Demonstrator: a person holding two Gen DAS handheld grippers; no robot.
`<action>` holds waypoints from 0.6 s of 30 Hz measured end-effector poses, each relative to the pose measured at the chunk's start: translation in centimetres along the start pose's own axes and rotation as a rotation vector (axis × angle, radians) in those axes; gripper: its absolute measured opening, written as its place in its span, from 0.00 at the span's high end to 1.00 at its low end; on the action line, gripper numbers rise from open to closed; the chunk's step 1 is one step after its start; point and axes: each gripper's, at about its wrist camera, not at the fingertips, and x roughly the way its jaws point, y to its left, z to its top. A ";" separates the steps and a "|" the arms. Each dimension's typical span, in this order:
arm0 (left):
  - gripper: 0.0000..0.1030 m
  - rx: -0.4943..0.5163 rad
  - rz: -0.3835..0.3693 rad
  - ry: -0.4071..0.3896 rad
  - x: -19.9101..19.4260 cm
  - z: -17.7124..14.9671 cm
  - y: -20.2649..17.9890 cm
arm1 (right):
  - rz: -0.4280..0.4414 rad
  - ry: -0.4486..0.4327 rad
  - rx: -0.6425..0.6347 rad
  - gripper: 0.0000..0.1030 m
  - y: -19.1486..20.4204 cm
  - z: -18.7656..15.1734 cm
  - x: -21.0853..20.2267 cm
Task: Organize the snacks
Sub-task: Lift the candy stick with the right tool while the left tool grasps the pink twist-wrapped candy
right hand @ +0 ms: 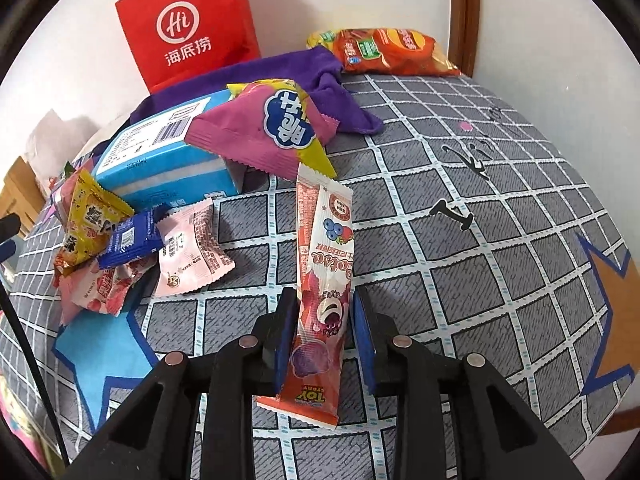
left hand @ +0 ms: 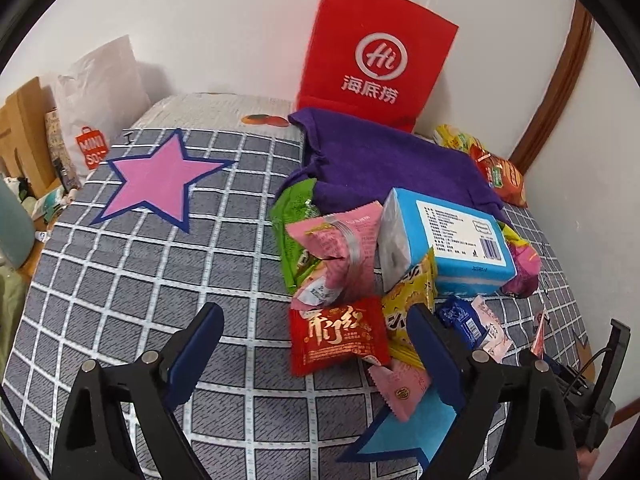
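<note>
Only the right wrist view shows the long stick pack [right hand: 322, 280], glossy pink-and-white foil with a bear face and berries, raised over the checked cloth [right hand: 480, 240] and pinched between the nearly closed right gripper [right hand: 322, 328]. Only the left view shows the pink star [left hand: 160, 178]. The left gripper [left hand: 316, 360] gapes wide and empty, near the red pack [left hand: 338, 334] in the crinkled snack pile beside the blue box [left hand: 452, 240].

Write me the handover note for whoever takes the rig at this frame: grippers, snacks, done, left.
Left gripper: open, empty, hovering before the snack pile.
Right gripper: the long pink-and-white Toy Story snack stick stands between its fingers; grip cannot be confirmed.
Pile: red square packet, pink wrappers, yellow packet and blue tissue box lie heaped on the grey checked cloth; orange chip bag lies apart.
Done: nothing visibly sorted.
Left: place the stick, sort the pile.
</note>
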 end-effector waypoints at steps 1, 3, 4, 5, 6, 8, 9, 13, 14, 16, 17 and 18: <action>0.13 0.006 -0.003 0.005 0.3 0.1 -0.1 | 0.002 -0.005 -0.003 0.72 0.0 0.0 0.0; 0.14 0.013 -0.002 0.006 0.9 0.4 -0.4 | 0.006 -0.014 -0.004 0.72 -0.1 0.0 0.0; 0.14 0.013 0.000 0.008 1.3 0.5 -0.5 | 0.006 -0.018 -0.006 0.72 -0.2 0.1 0.1; 0.14 0.011 0.000 0.010 1.8 0.7 -0.6 | 0.007 -0.022 -0.009 0.72 -0.2 0.1 0.1; 0.14 0.009 -0.001 0.011 2.1 0.9 -0.6 | 0.007 -0.027 -0.015 0.73 -0.3 0.0 0.2; 0.14 0.002 -0.007 0.019 3.0 1.3 -0.6 | 0.007 -0.034 -0.022 0.73 -0.4 0.1 0.3; 0.14 -0.002 -0.010 0.026 3.6 1.6 -0.7 | 0.008 -0.035 -0.022 0.74 -0.4 0.2 0.3; 0.14 0.001 -0.029 0.048 5.2 2.6 -1.0 | 0.015 -0.037 -0.023 0.74 -0.6 0.4 0.5; 0.16 0.004 -0.027 0.052 5.6 2.8 -1.1 | 0.012 -0.041 -0.027 0.74 -0.5 0.4 0.6; 0.20 0.010 -0.019 0.062 6.4 3.2 -1.2 | 0.007 -0.046 -0.040 0.74 -0.4 0.5 0.7; 0.22 0.012 -0.017 0.068 6.8 3.3 -1.2 | 0.006 -0.048 -0.048 0.74 -0.4 0.5 0.8; 0.26 0.013 -0.016 0.072 7.1 3.4 -1.2 | 0.008 -0.049 -0.050 0.74 -0.4 0.5 0.8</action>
